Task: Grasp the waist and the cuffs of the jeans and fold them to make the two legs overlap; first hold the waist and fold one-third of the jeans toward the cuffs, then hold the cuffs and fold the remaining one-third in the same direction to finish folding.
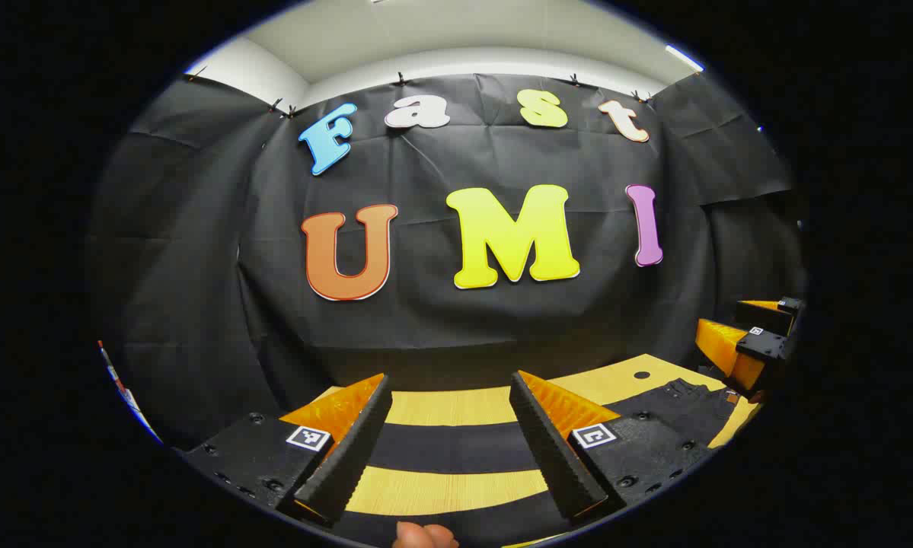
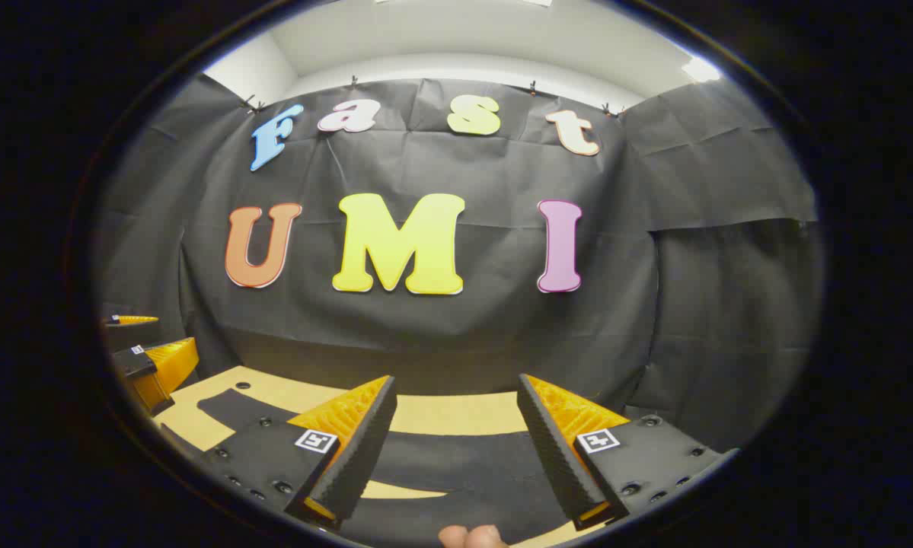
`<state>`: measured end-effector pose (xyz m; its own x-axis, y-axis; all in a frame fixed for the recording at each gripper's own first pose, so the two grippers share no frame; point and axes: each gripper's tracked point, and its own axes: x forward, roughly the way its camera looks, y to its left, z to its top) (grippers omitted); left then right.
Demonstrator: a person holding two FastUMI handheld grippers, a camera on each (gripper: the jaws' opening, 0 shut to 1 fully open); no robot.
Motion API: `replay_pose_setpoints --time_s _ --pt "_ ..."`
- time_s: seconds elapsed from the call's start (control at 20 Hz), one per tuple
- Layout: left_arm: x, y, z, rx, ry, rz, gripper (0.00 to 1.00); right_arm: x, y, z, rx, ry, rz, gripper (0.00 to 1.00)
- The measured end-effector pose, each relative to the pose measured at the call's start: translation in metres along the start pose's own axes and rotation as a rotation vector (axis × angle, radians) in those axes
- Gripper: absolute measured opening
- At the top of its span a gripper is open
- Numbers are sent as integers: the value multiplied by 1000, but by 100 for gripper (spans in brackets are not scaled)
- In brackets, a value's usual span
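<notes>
Black jeans [image 1: 456, 445] lie flat on the pale wooden table [image 1: 456, 407], and in the left gripper view two dark strips of them cross under my left gripper [image 1: 449, 380]. That gripper is open and holds nothing. A wider part of the jeans with seams [image 1: 677, 411] lies to its right. In the right gripper view the jeans [image 2: 456, 457] run across below my right gripper [image 2: 457, 379], which is open with nothing between its fingers. Each gripper hovers above the cloth. The right gripper [image 1: 753, 346] and the left gripper [image 2: 151, 361] also appear at the edges of each other's views.
The black cloth wall [image 1: 456, 320] rises right behind the table's far edge. A small round hole [image 1: 642, 374] marks the tabletop. A fingertip of the person's hand [image 1: 426, 536] shows at the bottom of the left gripper view, and another fingertip [image 2: 471, 536] at the bottom of the right gripper view.
</notes>
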<state>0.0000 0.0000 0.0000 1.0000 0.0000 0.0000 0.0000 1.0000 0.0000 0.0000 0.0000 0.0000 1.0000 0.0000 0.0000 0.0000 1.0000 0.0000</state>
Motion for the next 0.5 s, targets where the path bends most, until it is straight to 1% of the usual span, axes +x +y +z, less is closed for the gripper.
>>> replay_pose_setpoints --time_s 0.5 --pt "7 7 -2 5 0 15 99 7 6 0 -11 -2 15 98"
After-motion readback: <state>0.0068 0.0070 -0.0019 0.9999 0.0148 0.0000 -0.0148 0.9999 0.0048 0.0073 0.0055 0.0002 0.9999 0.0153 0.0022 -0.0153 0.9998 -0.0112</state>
